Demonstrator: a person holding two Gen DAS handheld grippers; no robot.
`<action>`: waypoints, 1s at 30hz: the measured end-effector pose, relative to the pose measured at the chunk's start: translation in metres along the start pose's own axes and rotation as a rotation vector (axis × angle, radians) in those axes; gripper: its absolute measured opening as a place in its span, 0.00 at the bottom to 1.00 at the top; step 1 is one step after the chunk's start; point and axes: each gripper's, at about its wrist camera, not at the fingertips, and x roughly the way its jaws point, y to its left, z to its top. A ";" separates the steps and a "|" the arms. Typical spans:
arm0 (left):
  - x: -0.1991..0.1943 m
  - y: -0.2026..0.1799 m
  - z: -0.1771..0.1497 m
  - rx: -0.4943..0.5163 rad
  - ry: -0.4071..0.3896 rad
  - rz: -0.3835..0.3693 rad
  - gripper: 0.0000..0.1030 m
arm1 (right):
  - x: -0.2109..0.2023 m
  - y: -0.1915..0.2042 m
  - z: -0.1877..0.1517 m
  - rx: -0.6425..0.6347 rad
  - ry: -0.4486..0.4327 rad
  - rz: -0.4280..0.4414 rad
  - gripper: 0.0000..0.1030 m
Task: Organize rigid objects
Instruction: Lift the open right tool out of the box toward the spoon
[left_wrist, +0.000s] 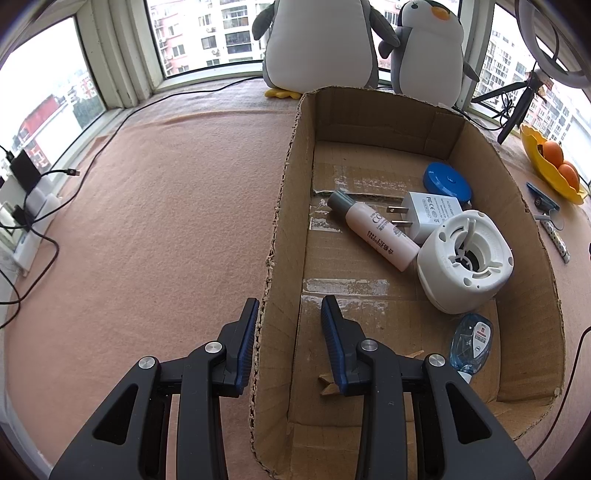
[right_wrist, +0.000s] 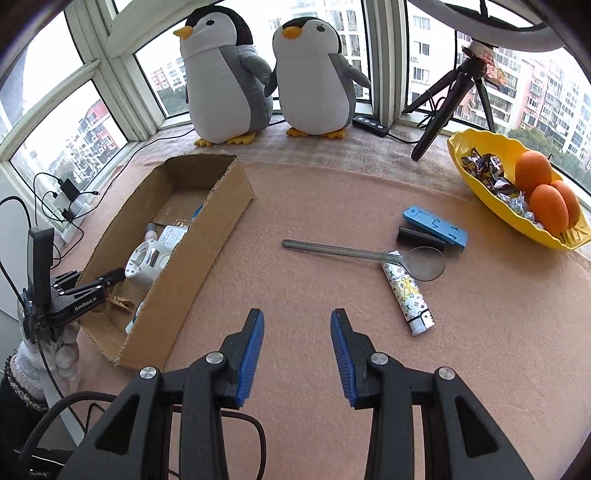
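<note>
An open cardboard box (left_wrist: 275, 221) lies on the pink cloth. It holds a pink bottle (left_wrist: 376, 230), a white charger (left_wrist: 432, 214), a blue round case (left_wrist: 447, 179), a white round device (left_wrist: 465, 262) and a clear blue item (left_wrist: 472, 341). My left gripper (left_wrist: 290, 301) straddles the box's left wall, jaws apart, one finger outside and one inside. My right gripper (right_wrist: 297, 312) hangs open over bare cloth, nothing between its fingers. Beyond it lie a metal spoon (right_wrist: 332, 251), a patterned tube (right_wrist: 406, 291), a blue case (right_wrist: 436, 227) and a black cylinder (right_wrist: 417, 236). The box (right_wrist: 207, 236) is to its left.
Two plush penguins (right_wrist: 225, 74) stand at the window. A yellow bowl (right_wrist: 476, 184) with oranges and sweets sits at the right, a tripod (right_wrist: 443, 103) behind it. Cables and chargers (left_wrist: 29, 192) line the left sill. A wooden clip (left_wrist: 328, 384) lies in the box.
</note>
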 end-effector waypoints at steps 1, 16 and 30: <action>0.000 0.000 0.000 0.001 0.000 0.001 0.32 | 0.000 -0.008 0.000 0.024 0.001 0.007 0.33; 0.000 -0.003 0.000 0.004 -0.001 0.007 0.32 | 0.042 -0.045 0.026 0.384 0.061 0.071 0.41; 0.000 0.001 -0.001 -0.003 -0.005 -0.018 0.32 | 0.088 -0.077 0.030 0.775 0.106 0.058 0.41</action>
